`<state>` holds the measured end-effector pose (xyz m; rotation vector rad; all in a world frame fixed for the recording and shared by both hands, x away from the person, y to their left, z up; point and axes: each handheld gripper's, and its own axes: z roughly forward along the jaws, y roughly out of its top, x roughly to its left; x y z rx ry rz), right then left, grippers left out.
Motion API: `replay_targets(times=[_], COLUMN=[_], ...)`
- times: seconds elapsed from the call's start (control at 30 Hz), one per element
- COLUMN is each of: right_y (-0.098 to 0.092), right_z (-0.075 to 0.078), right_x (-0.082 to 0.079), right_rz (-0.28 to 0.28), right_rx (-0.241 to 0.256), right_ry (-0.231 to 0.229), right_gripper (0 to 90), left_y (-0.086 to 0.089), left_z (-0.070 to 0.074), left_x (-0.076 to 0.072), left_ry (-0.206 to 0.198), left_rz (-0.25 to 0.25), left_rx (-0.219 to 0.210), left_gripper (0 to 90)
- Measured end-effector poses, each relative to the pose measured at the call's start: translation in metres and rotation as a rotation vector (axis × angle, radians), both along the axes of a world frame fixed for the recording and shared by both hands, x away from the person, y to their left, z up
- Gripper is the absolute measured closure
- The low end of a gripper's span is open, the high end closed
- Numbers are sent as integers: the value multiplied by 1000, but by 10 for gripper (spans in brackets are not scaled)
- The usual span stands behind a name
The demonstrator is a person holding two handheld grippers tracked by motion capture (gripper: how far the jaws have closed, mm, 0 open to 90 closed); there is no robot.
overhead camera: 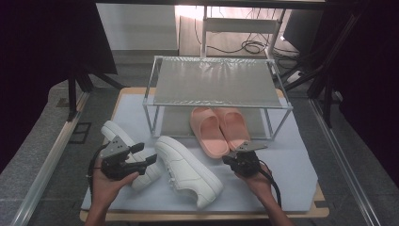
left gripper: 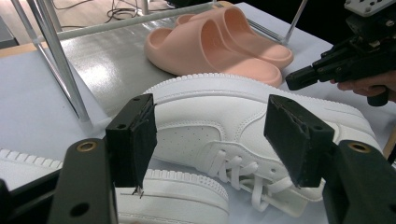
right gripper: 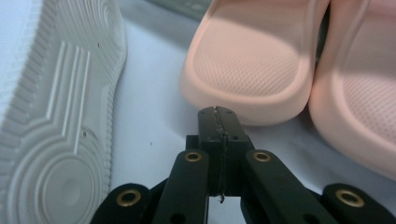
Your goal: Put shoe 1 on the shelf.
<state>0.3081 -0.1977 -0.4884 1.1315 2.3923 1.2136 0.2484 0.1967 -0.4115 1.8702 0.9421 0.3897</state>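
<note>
Right at the heel of the left pink slide (right gripper: 247, 65), the right gripper (overhead camera: 238, 159) sits with its black jaws pressed flat together, holding nothing, the tip just short of that rounded foam rim. The slide's footbed is dimpled in a fine mesh pattern, its edge thick and soft-looking; its twin (right gripper: 359, 84) lies touching it alongside, both half under the low shelf of the wire-frame rack (overhead camera: 216, 82) with ribbed translucent panels. Off to one side, a white sneaker (overhead camera: 188, 170) lies tipped over on the pale blue-grey mat (overhead camera: 291, 160), stitched smooth upper and laces facing the left gripper (overhead camera: 141, 157), ringed tread sole facing the right. The left gripper's square rubbery pads stand spread wide, empty, over the second white sneaker (overhead camera: 122, 146), which sits upright beneath it.
</note>
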Motion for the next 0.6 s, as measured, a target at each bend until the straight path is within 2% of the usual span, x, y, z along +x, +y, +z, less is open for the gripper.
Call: replay_targets(times=[0.27,0.6], right_y=[6,18], right_z=[-5,-7], right_x=[4,13], right_rz=[14,26], right_rx=[-29,-17], right_ry=[-2,-6], right_gripper=[900,900], left_y=[0,2], left_z=[0,1], left_x=[0,-1], left_ry=[1,-3], left_rz=[-1,3], left_rx=[0,-4], left_gripper=[348,348])
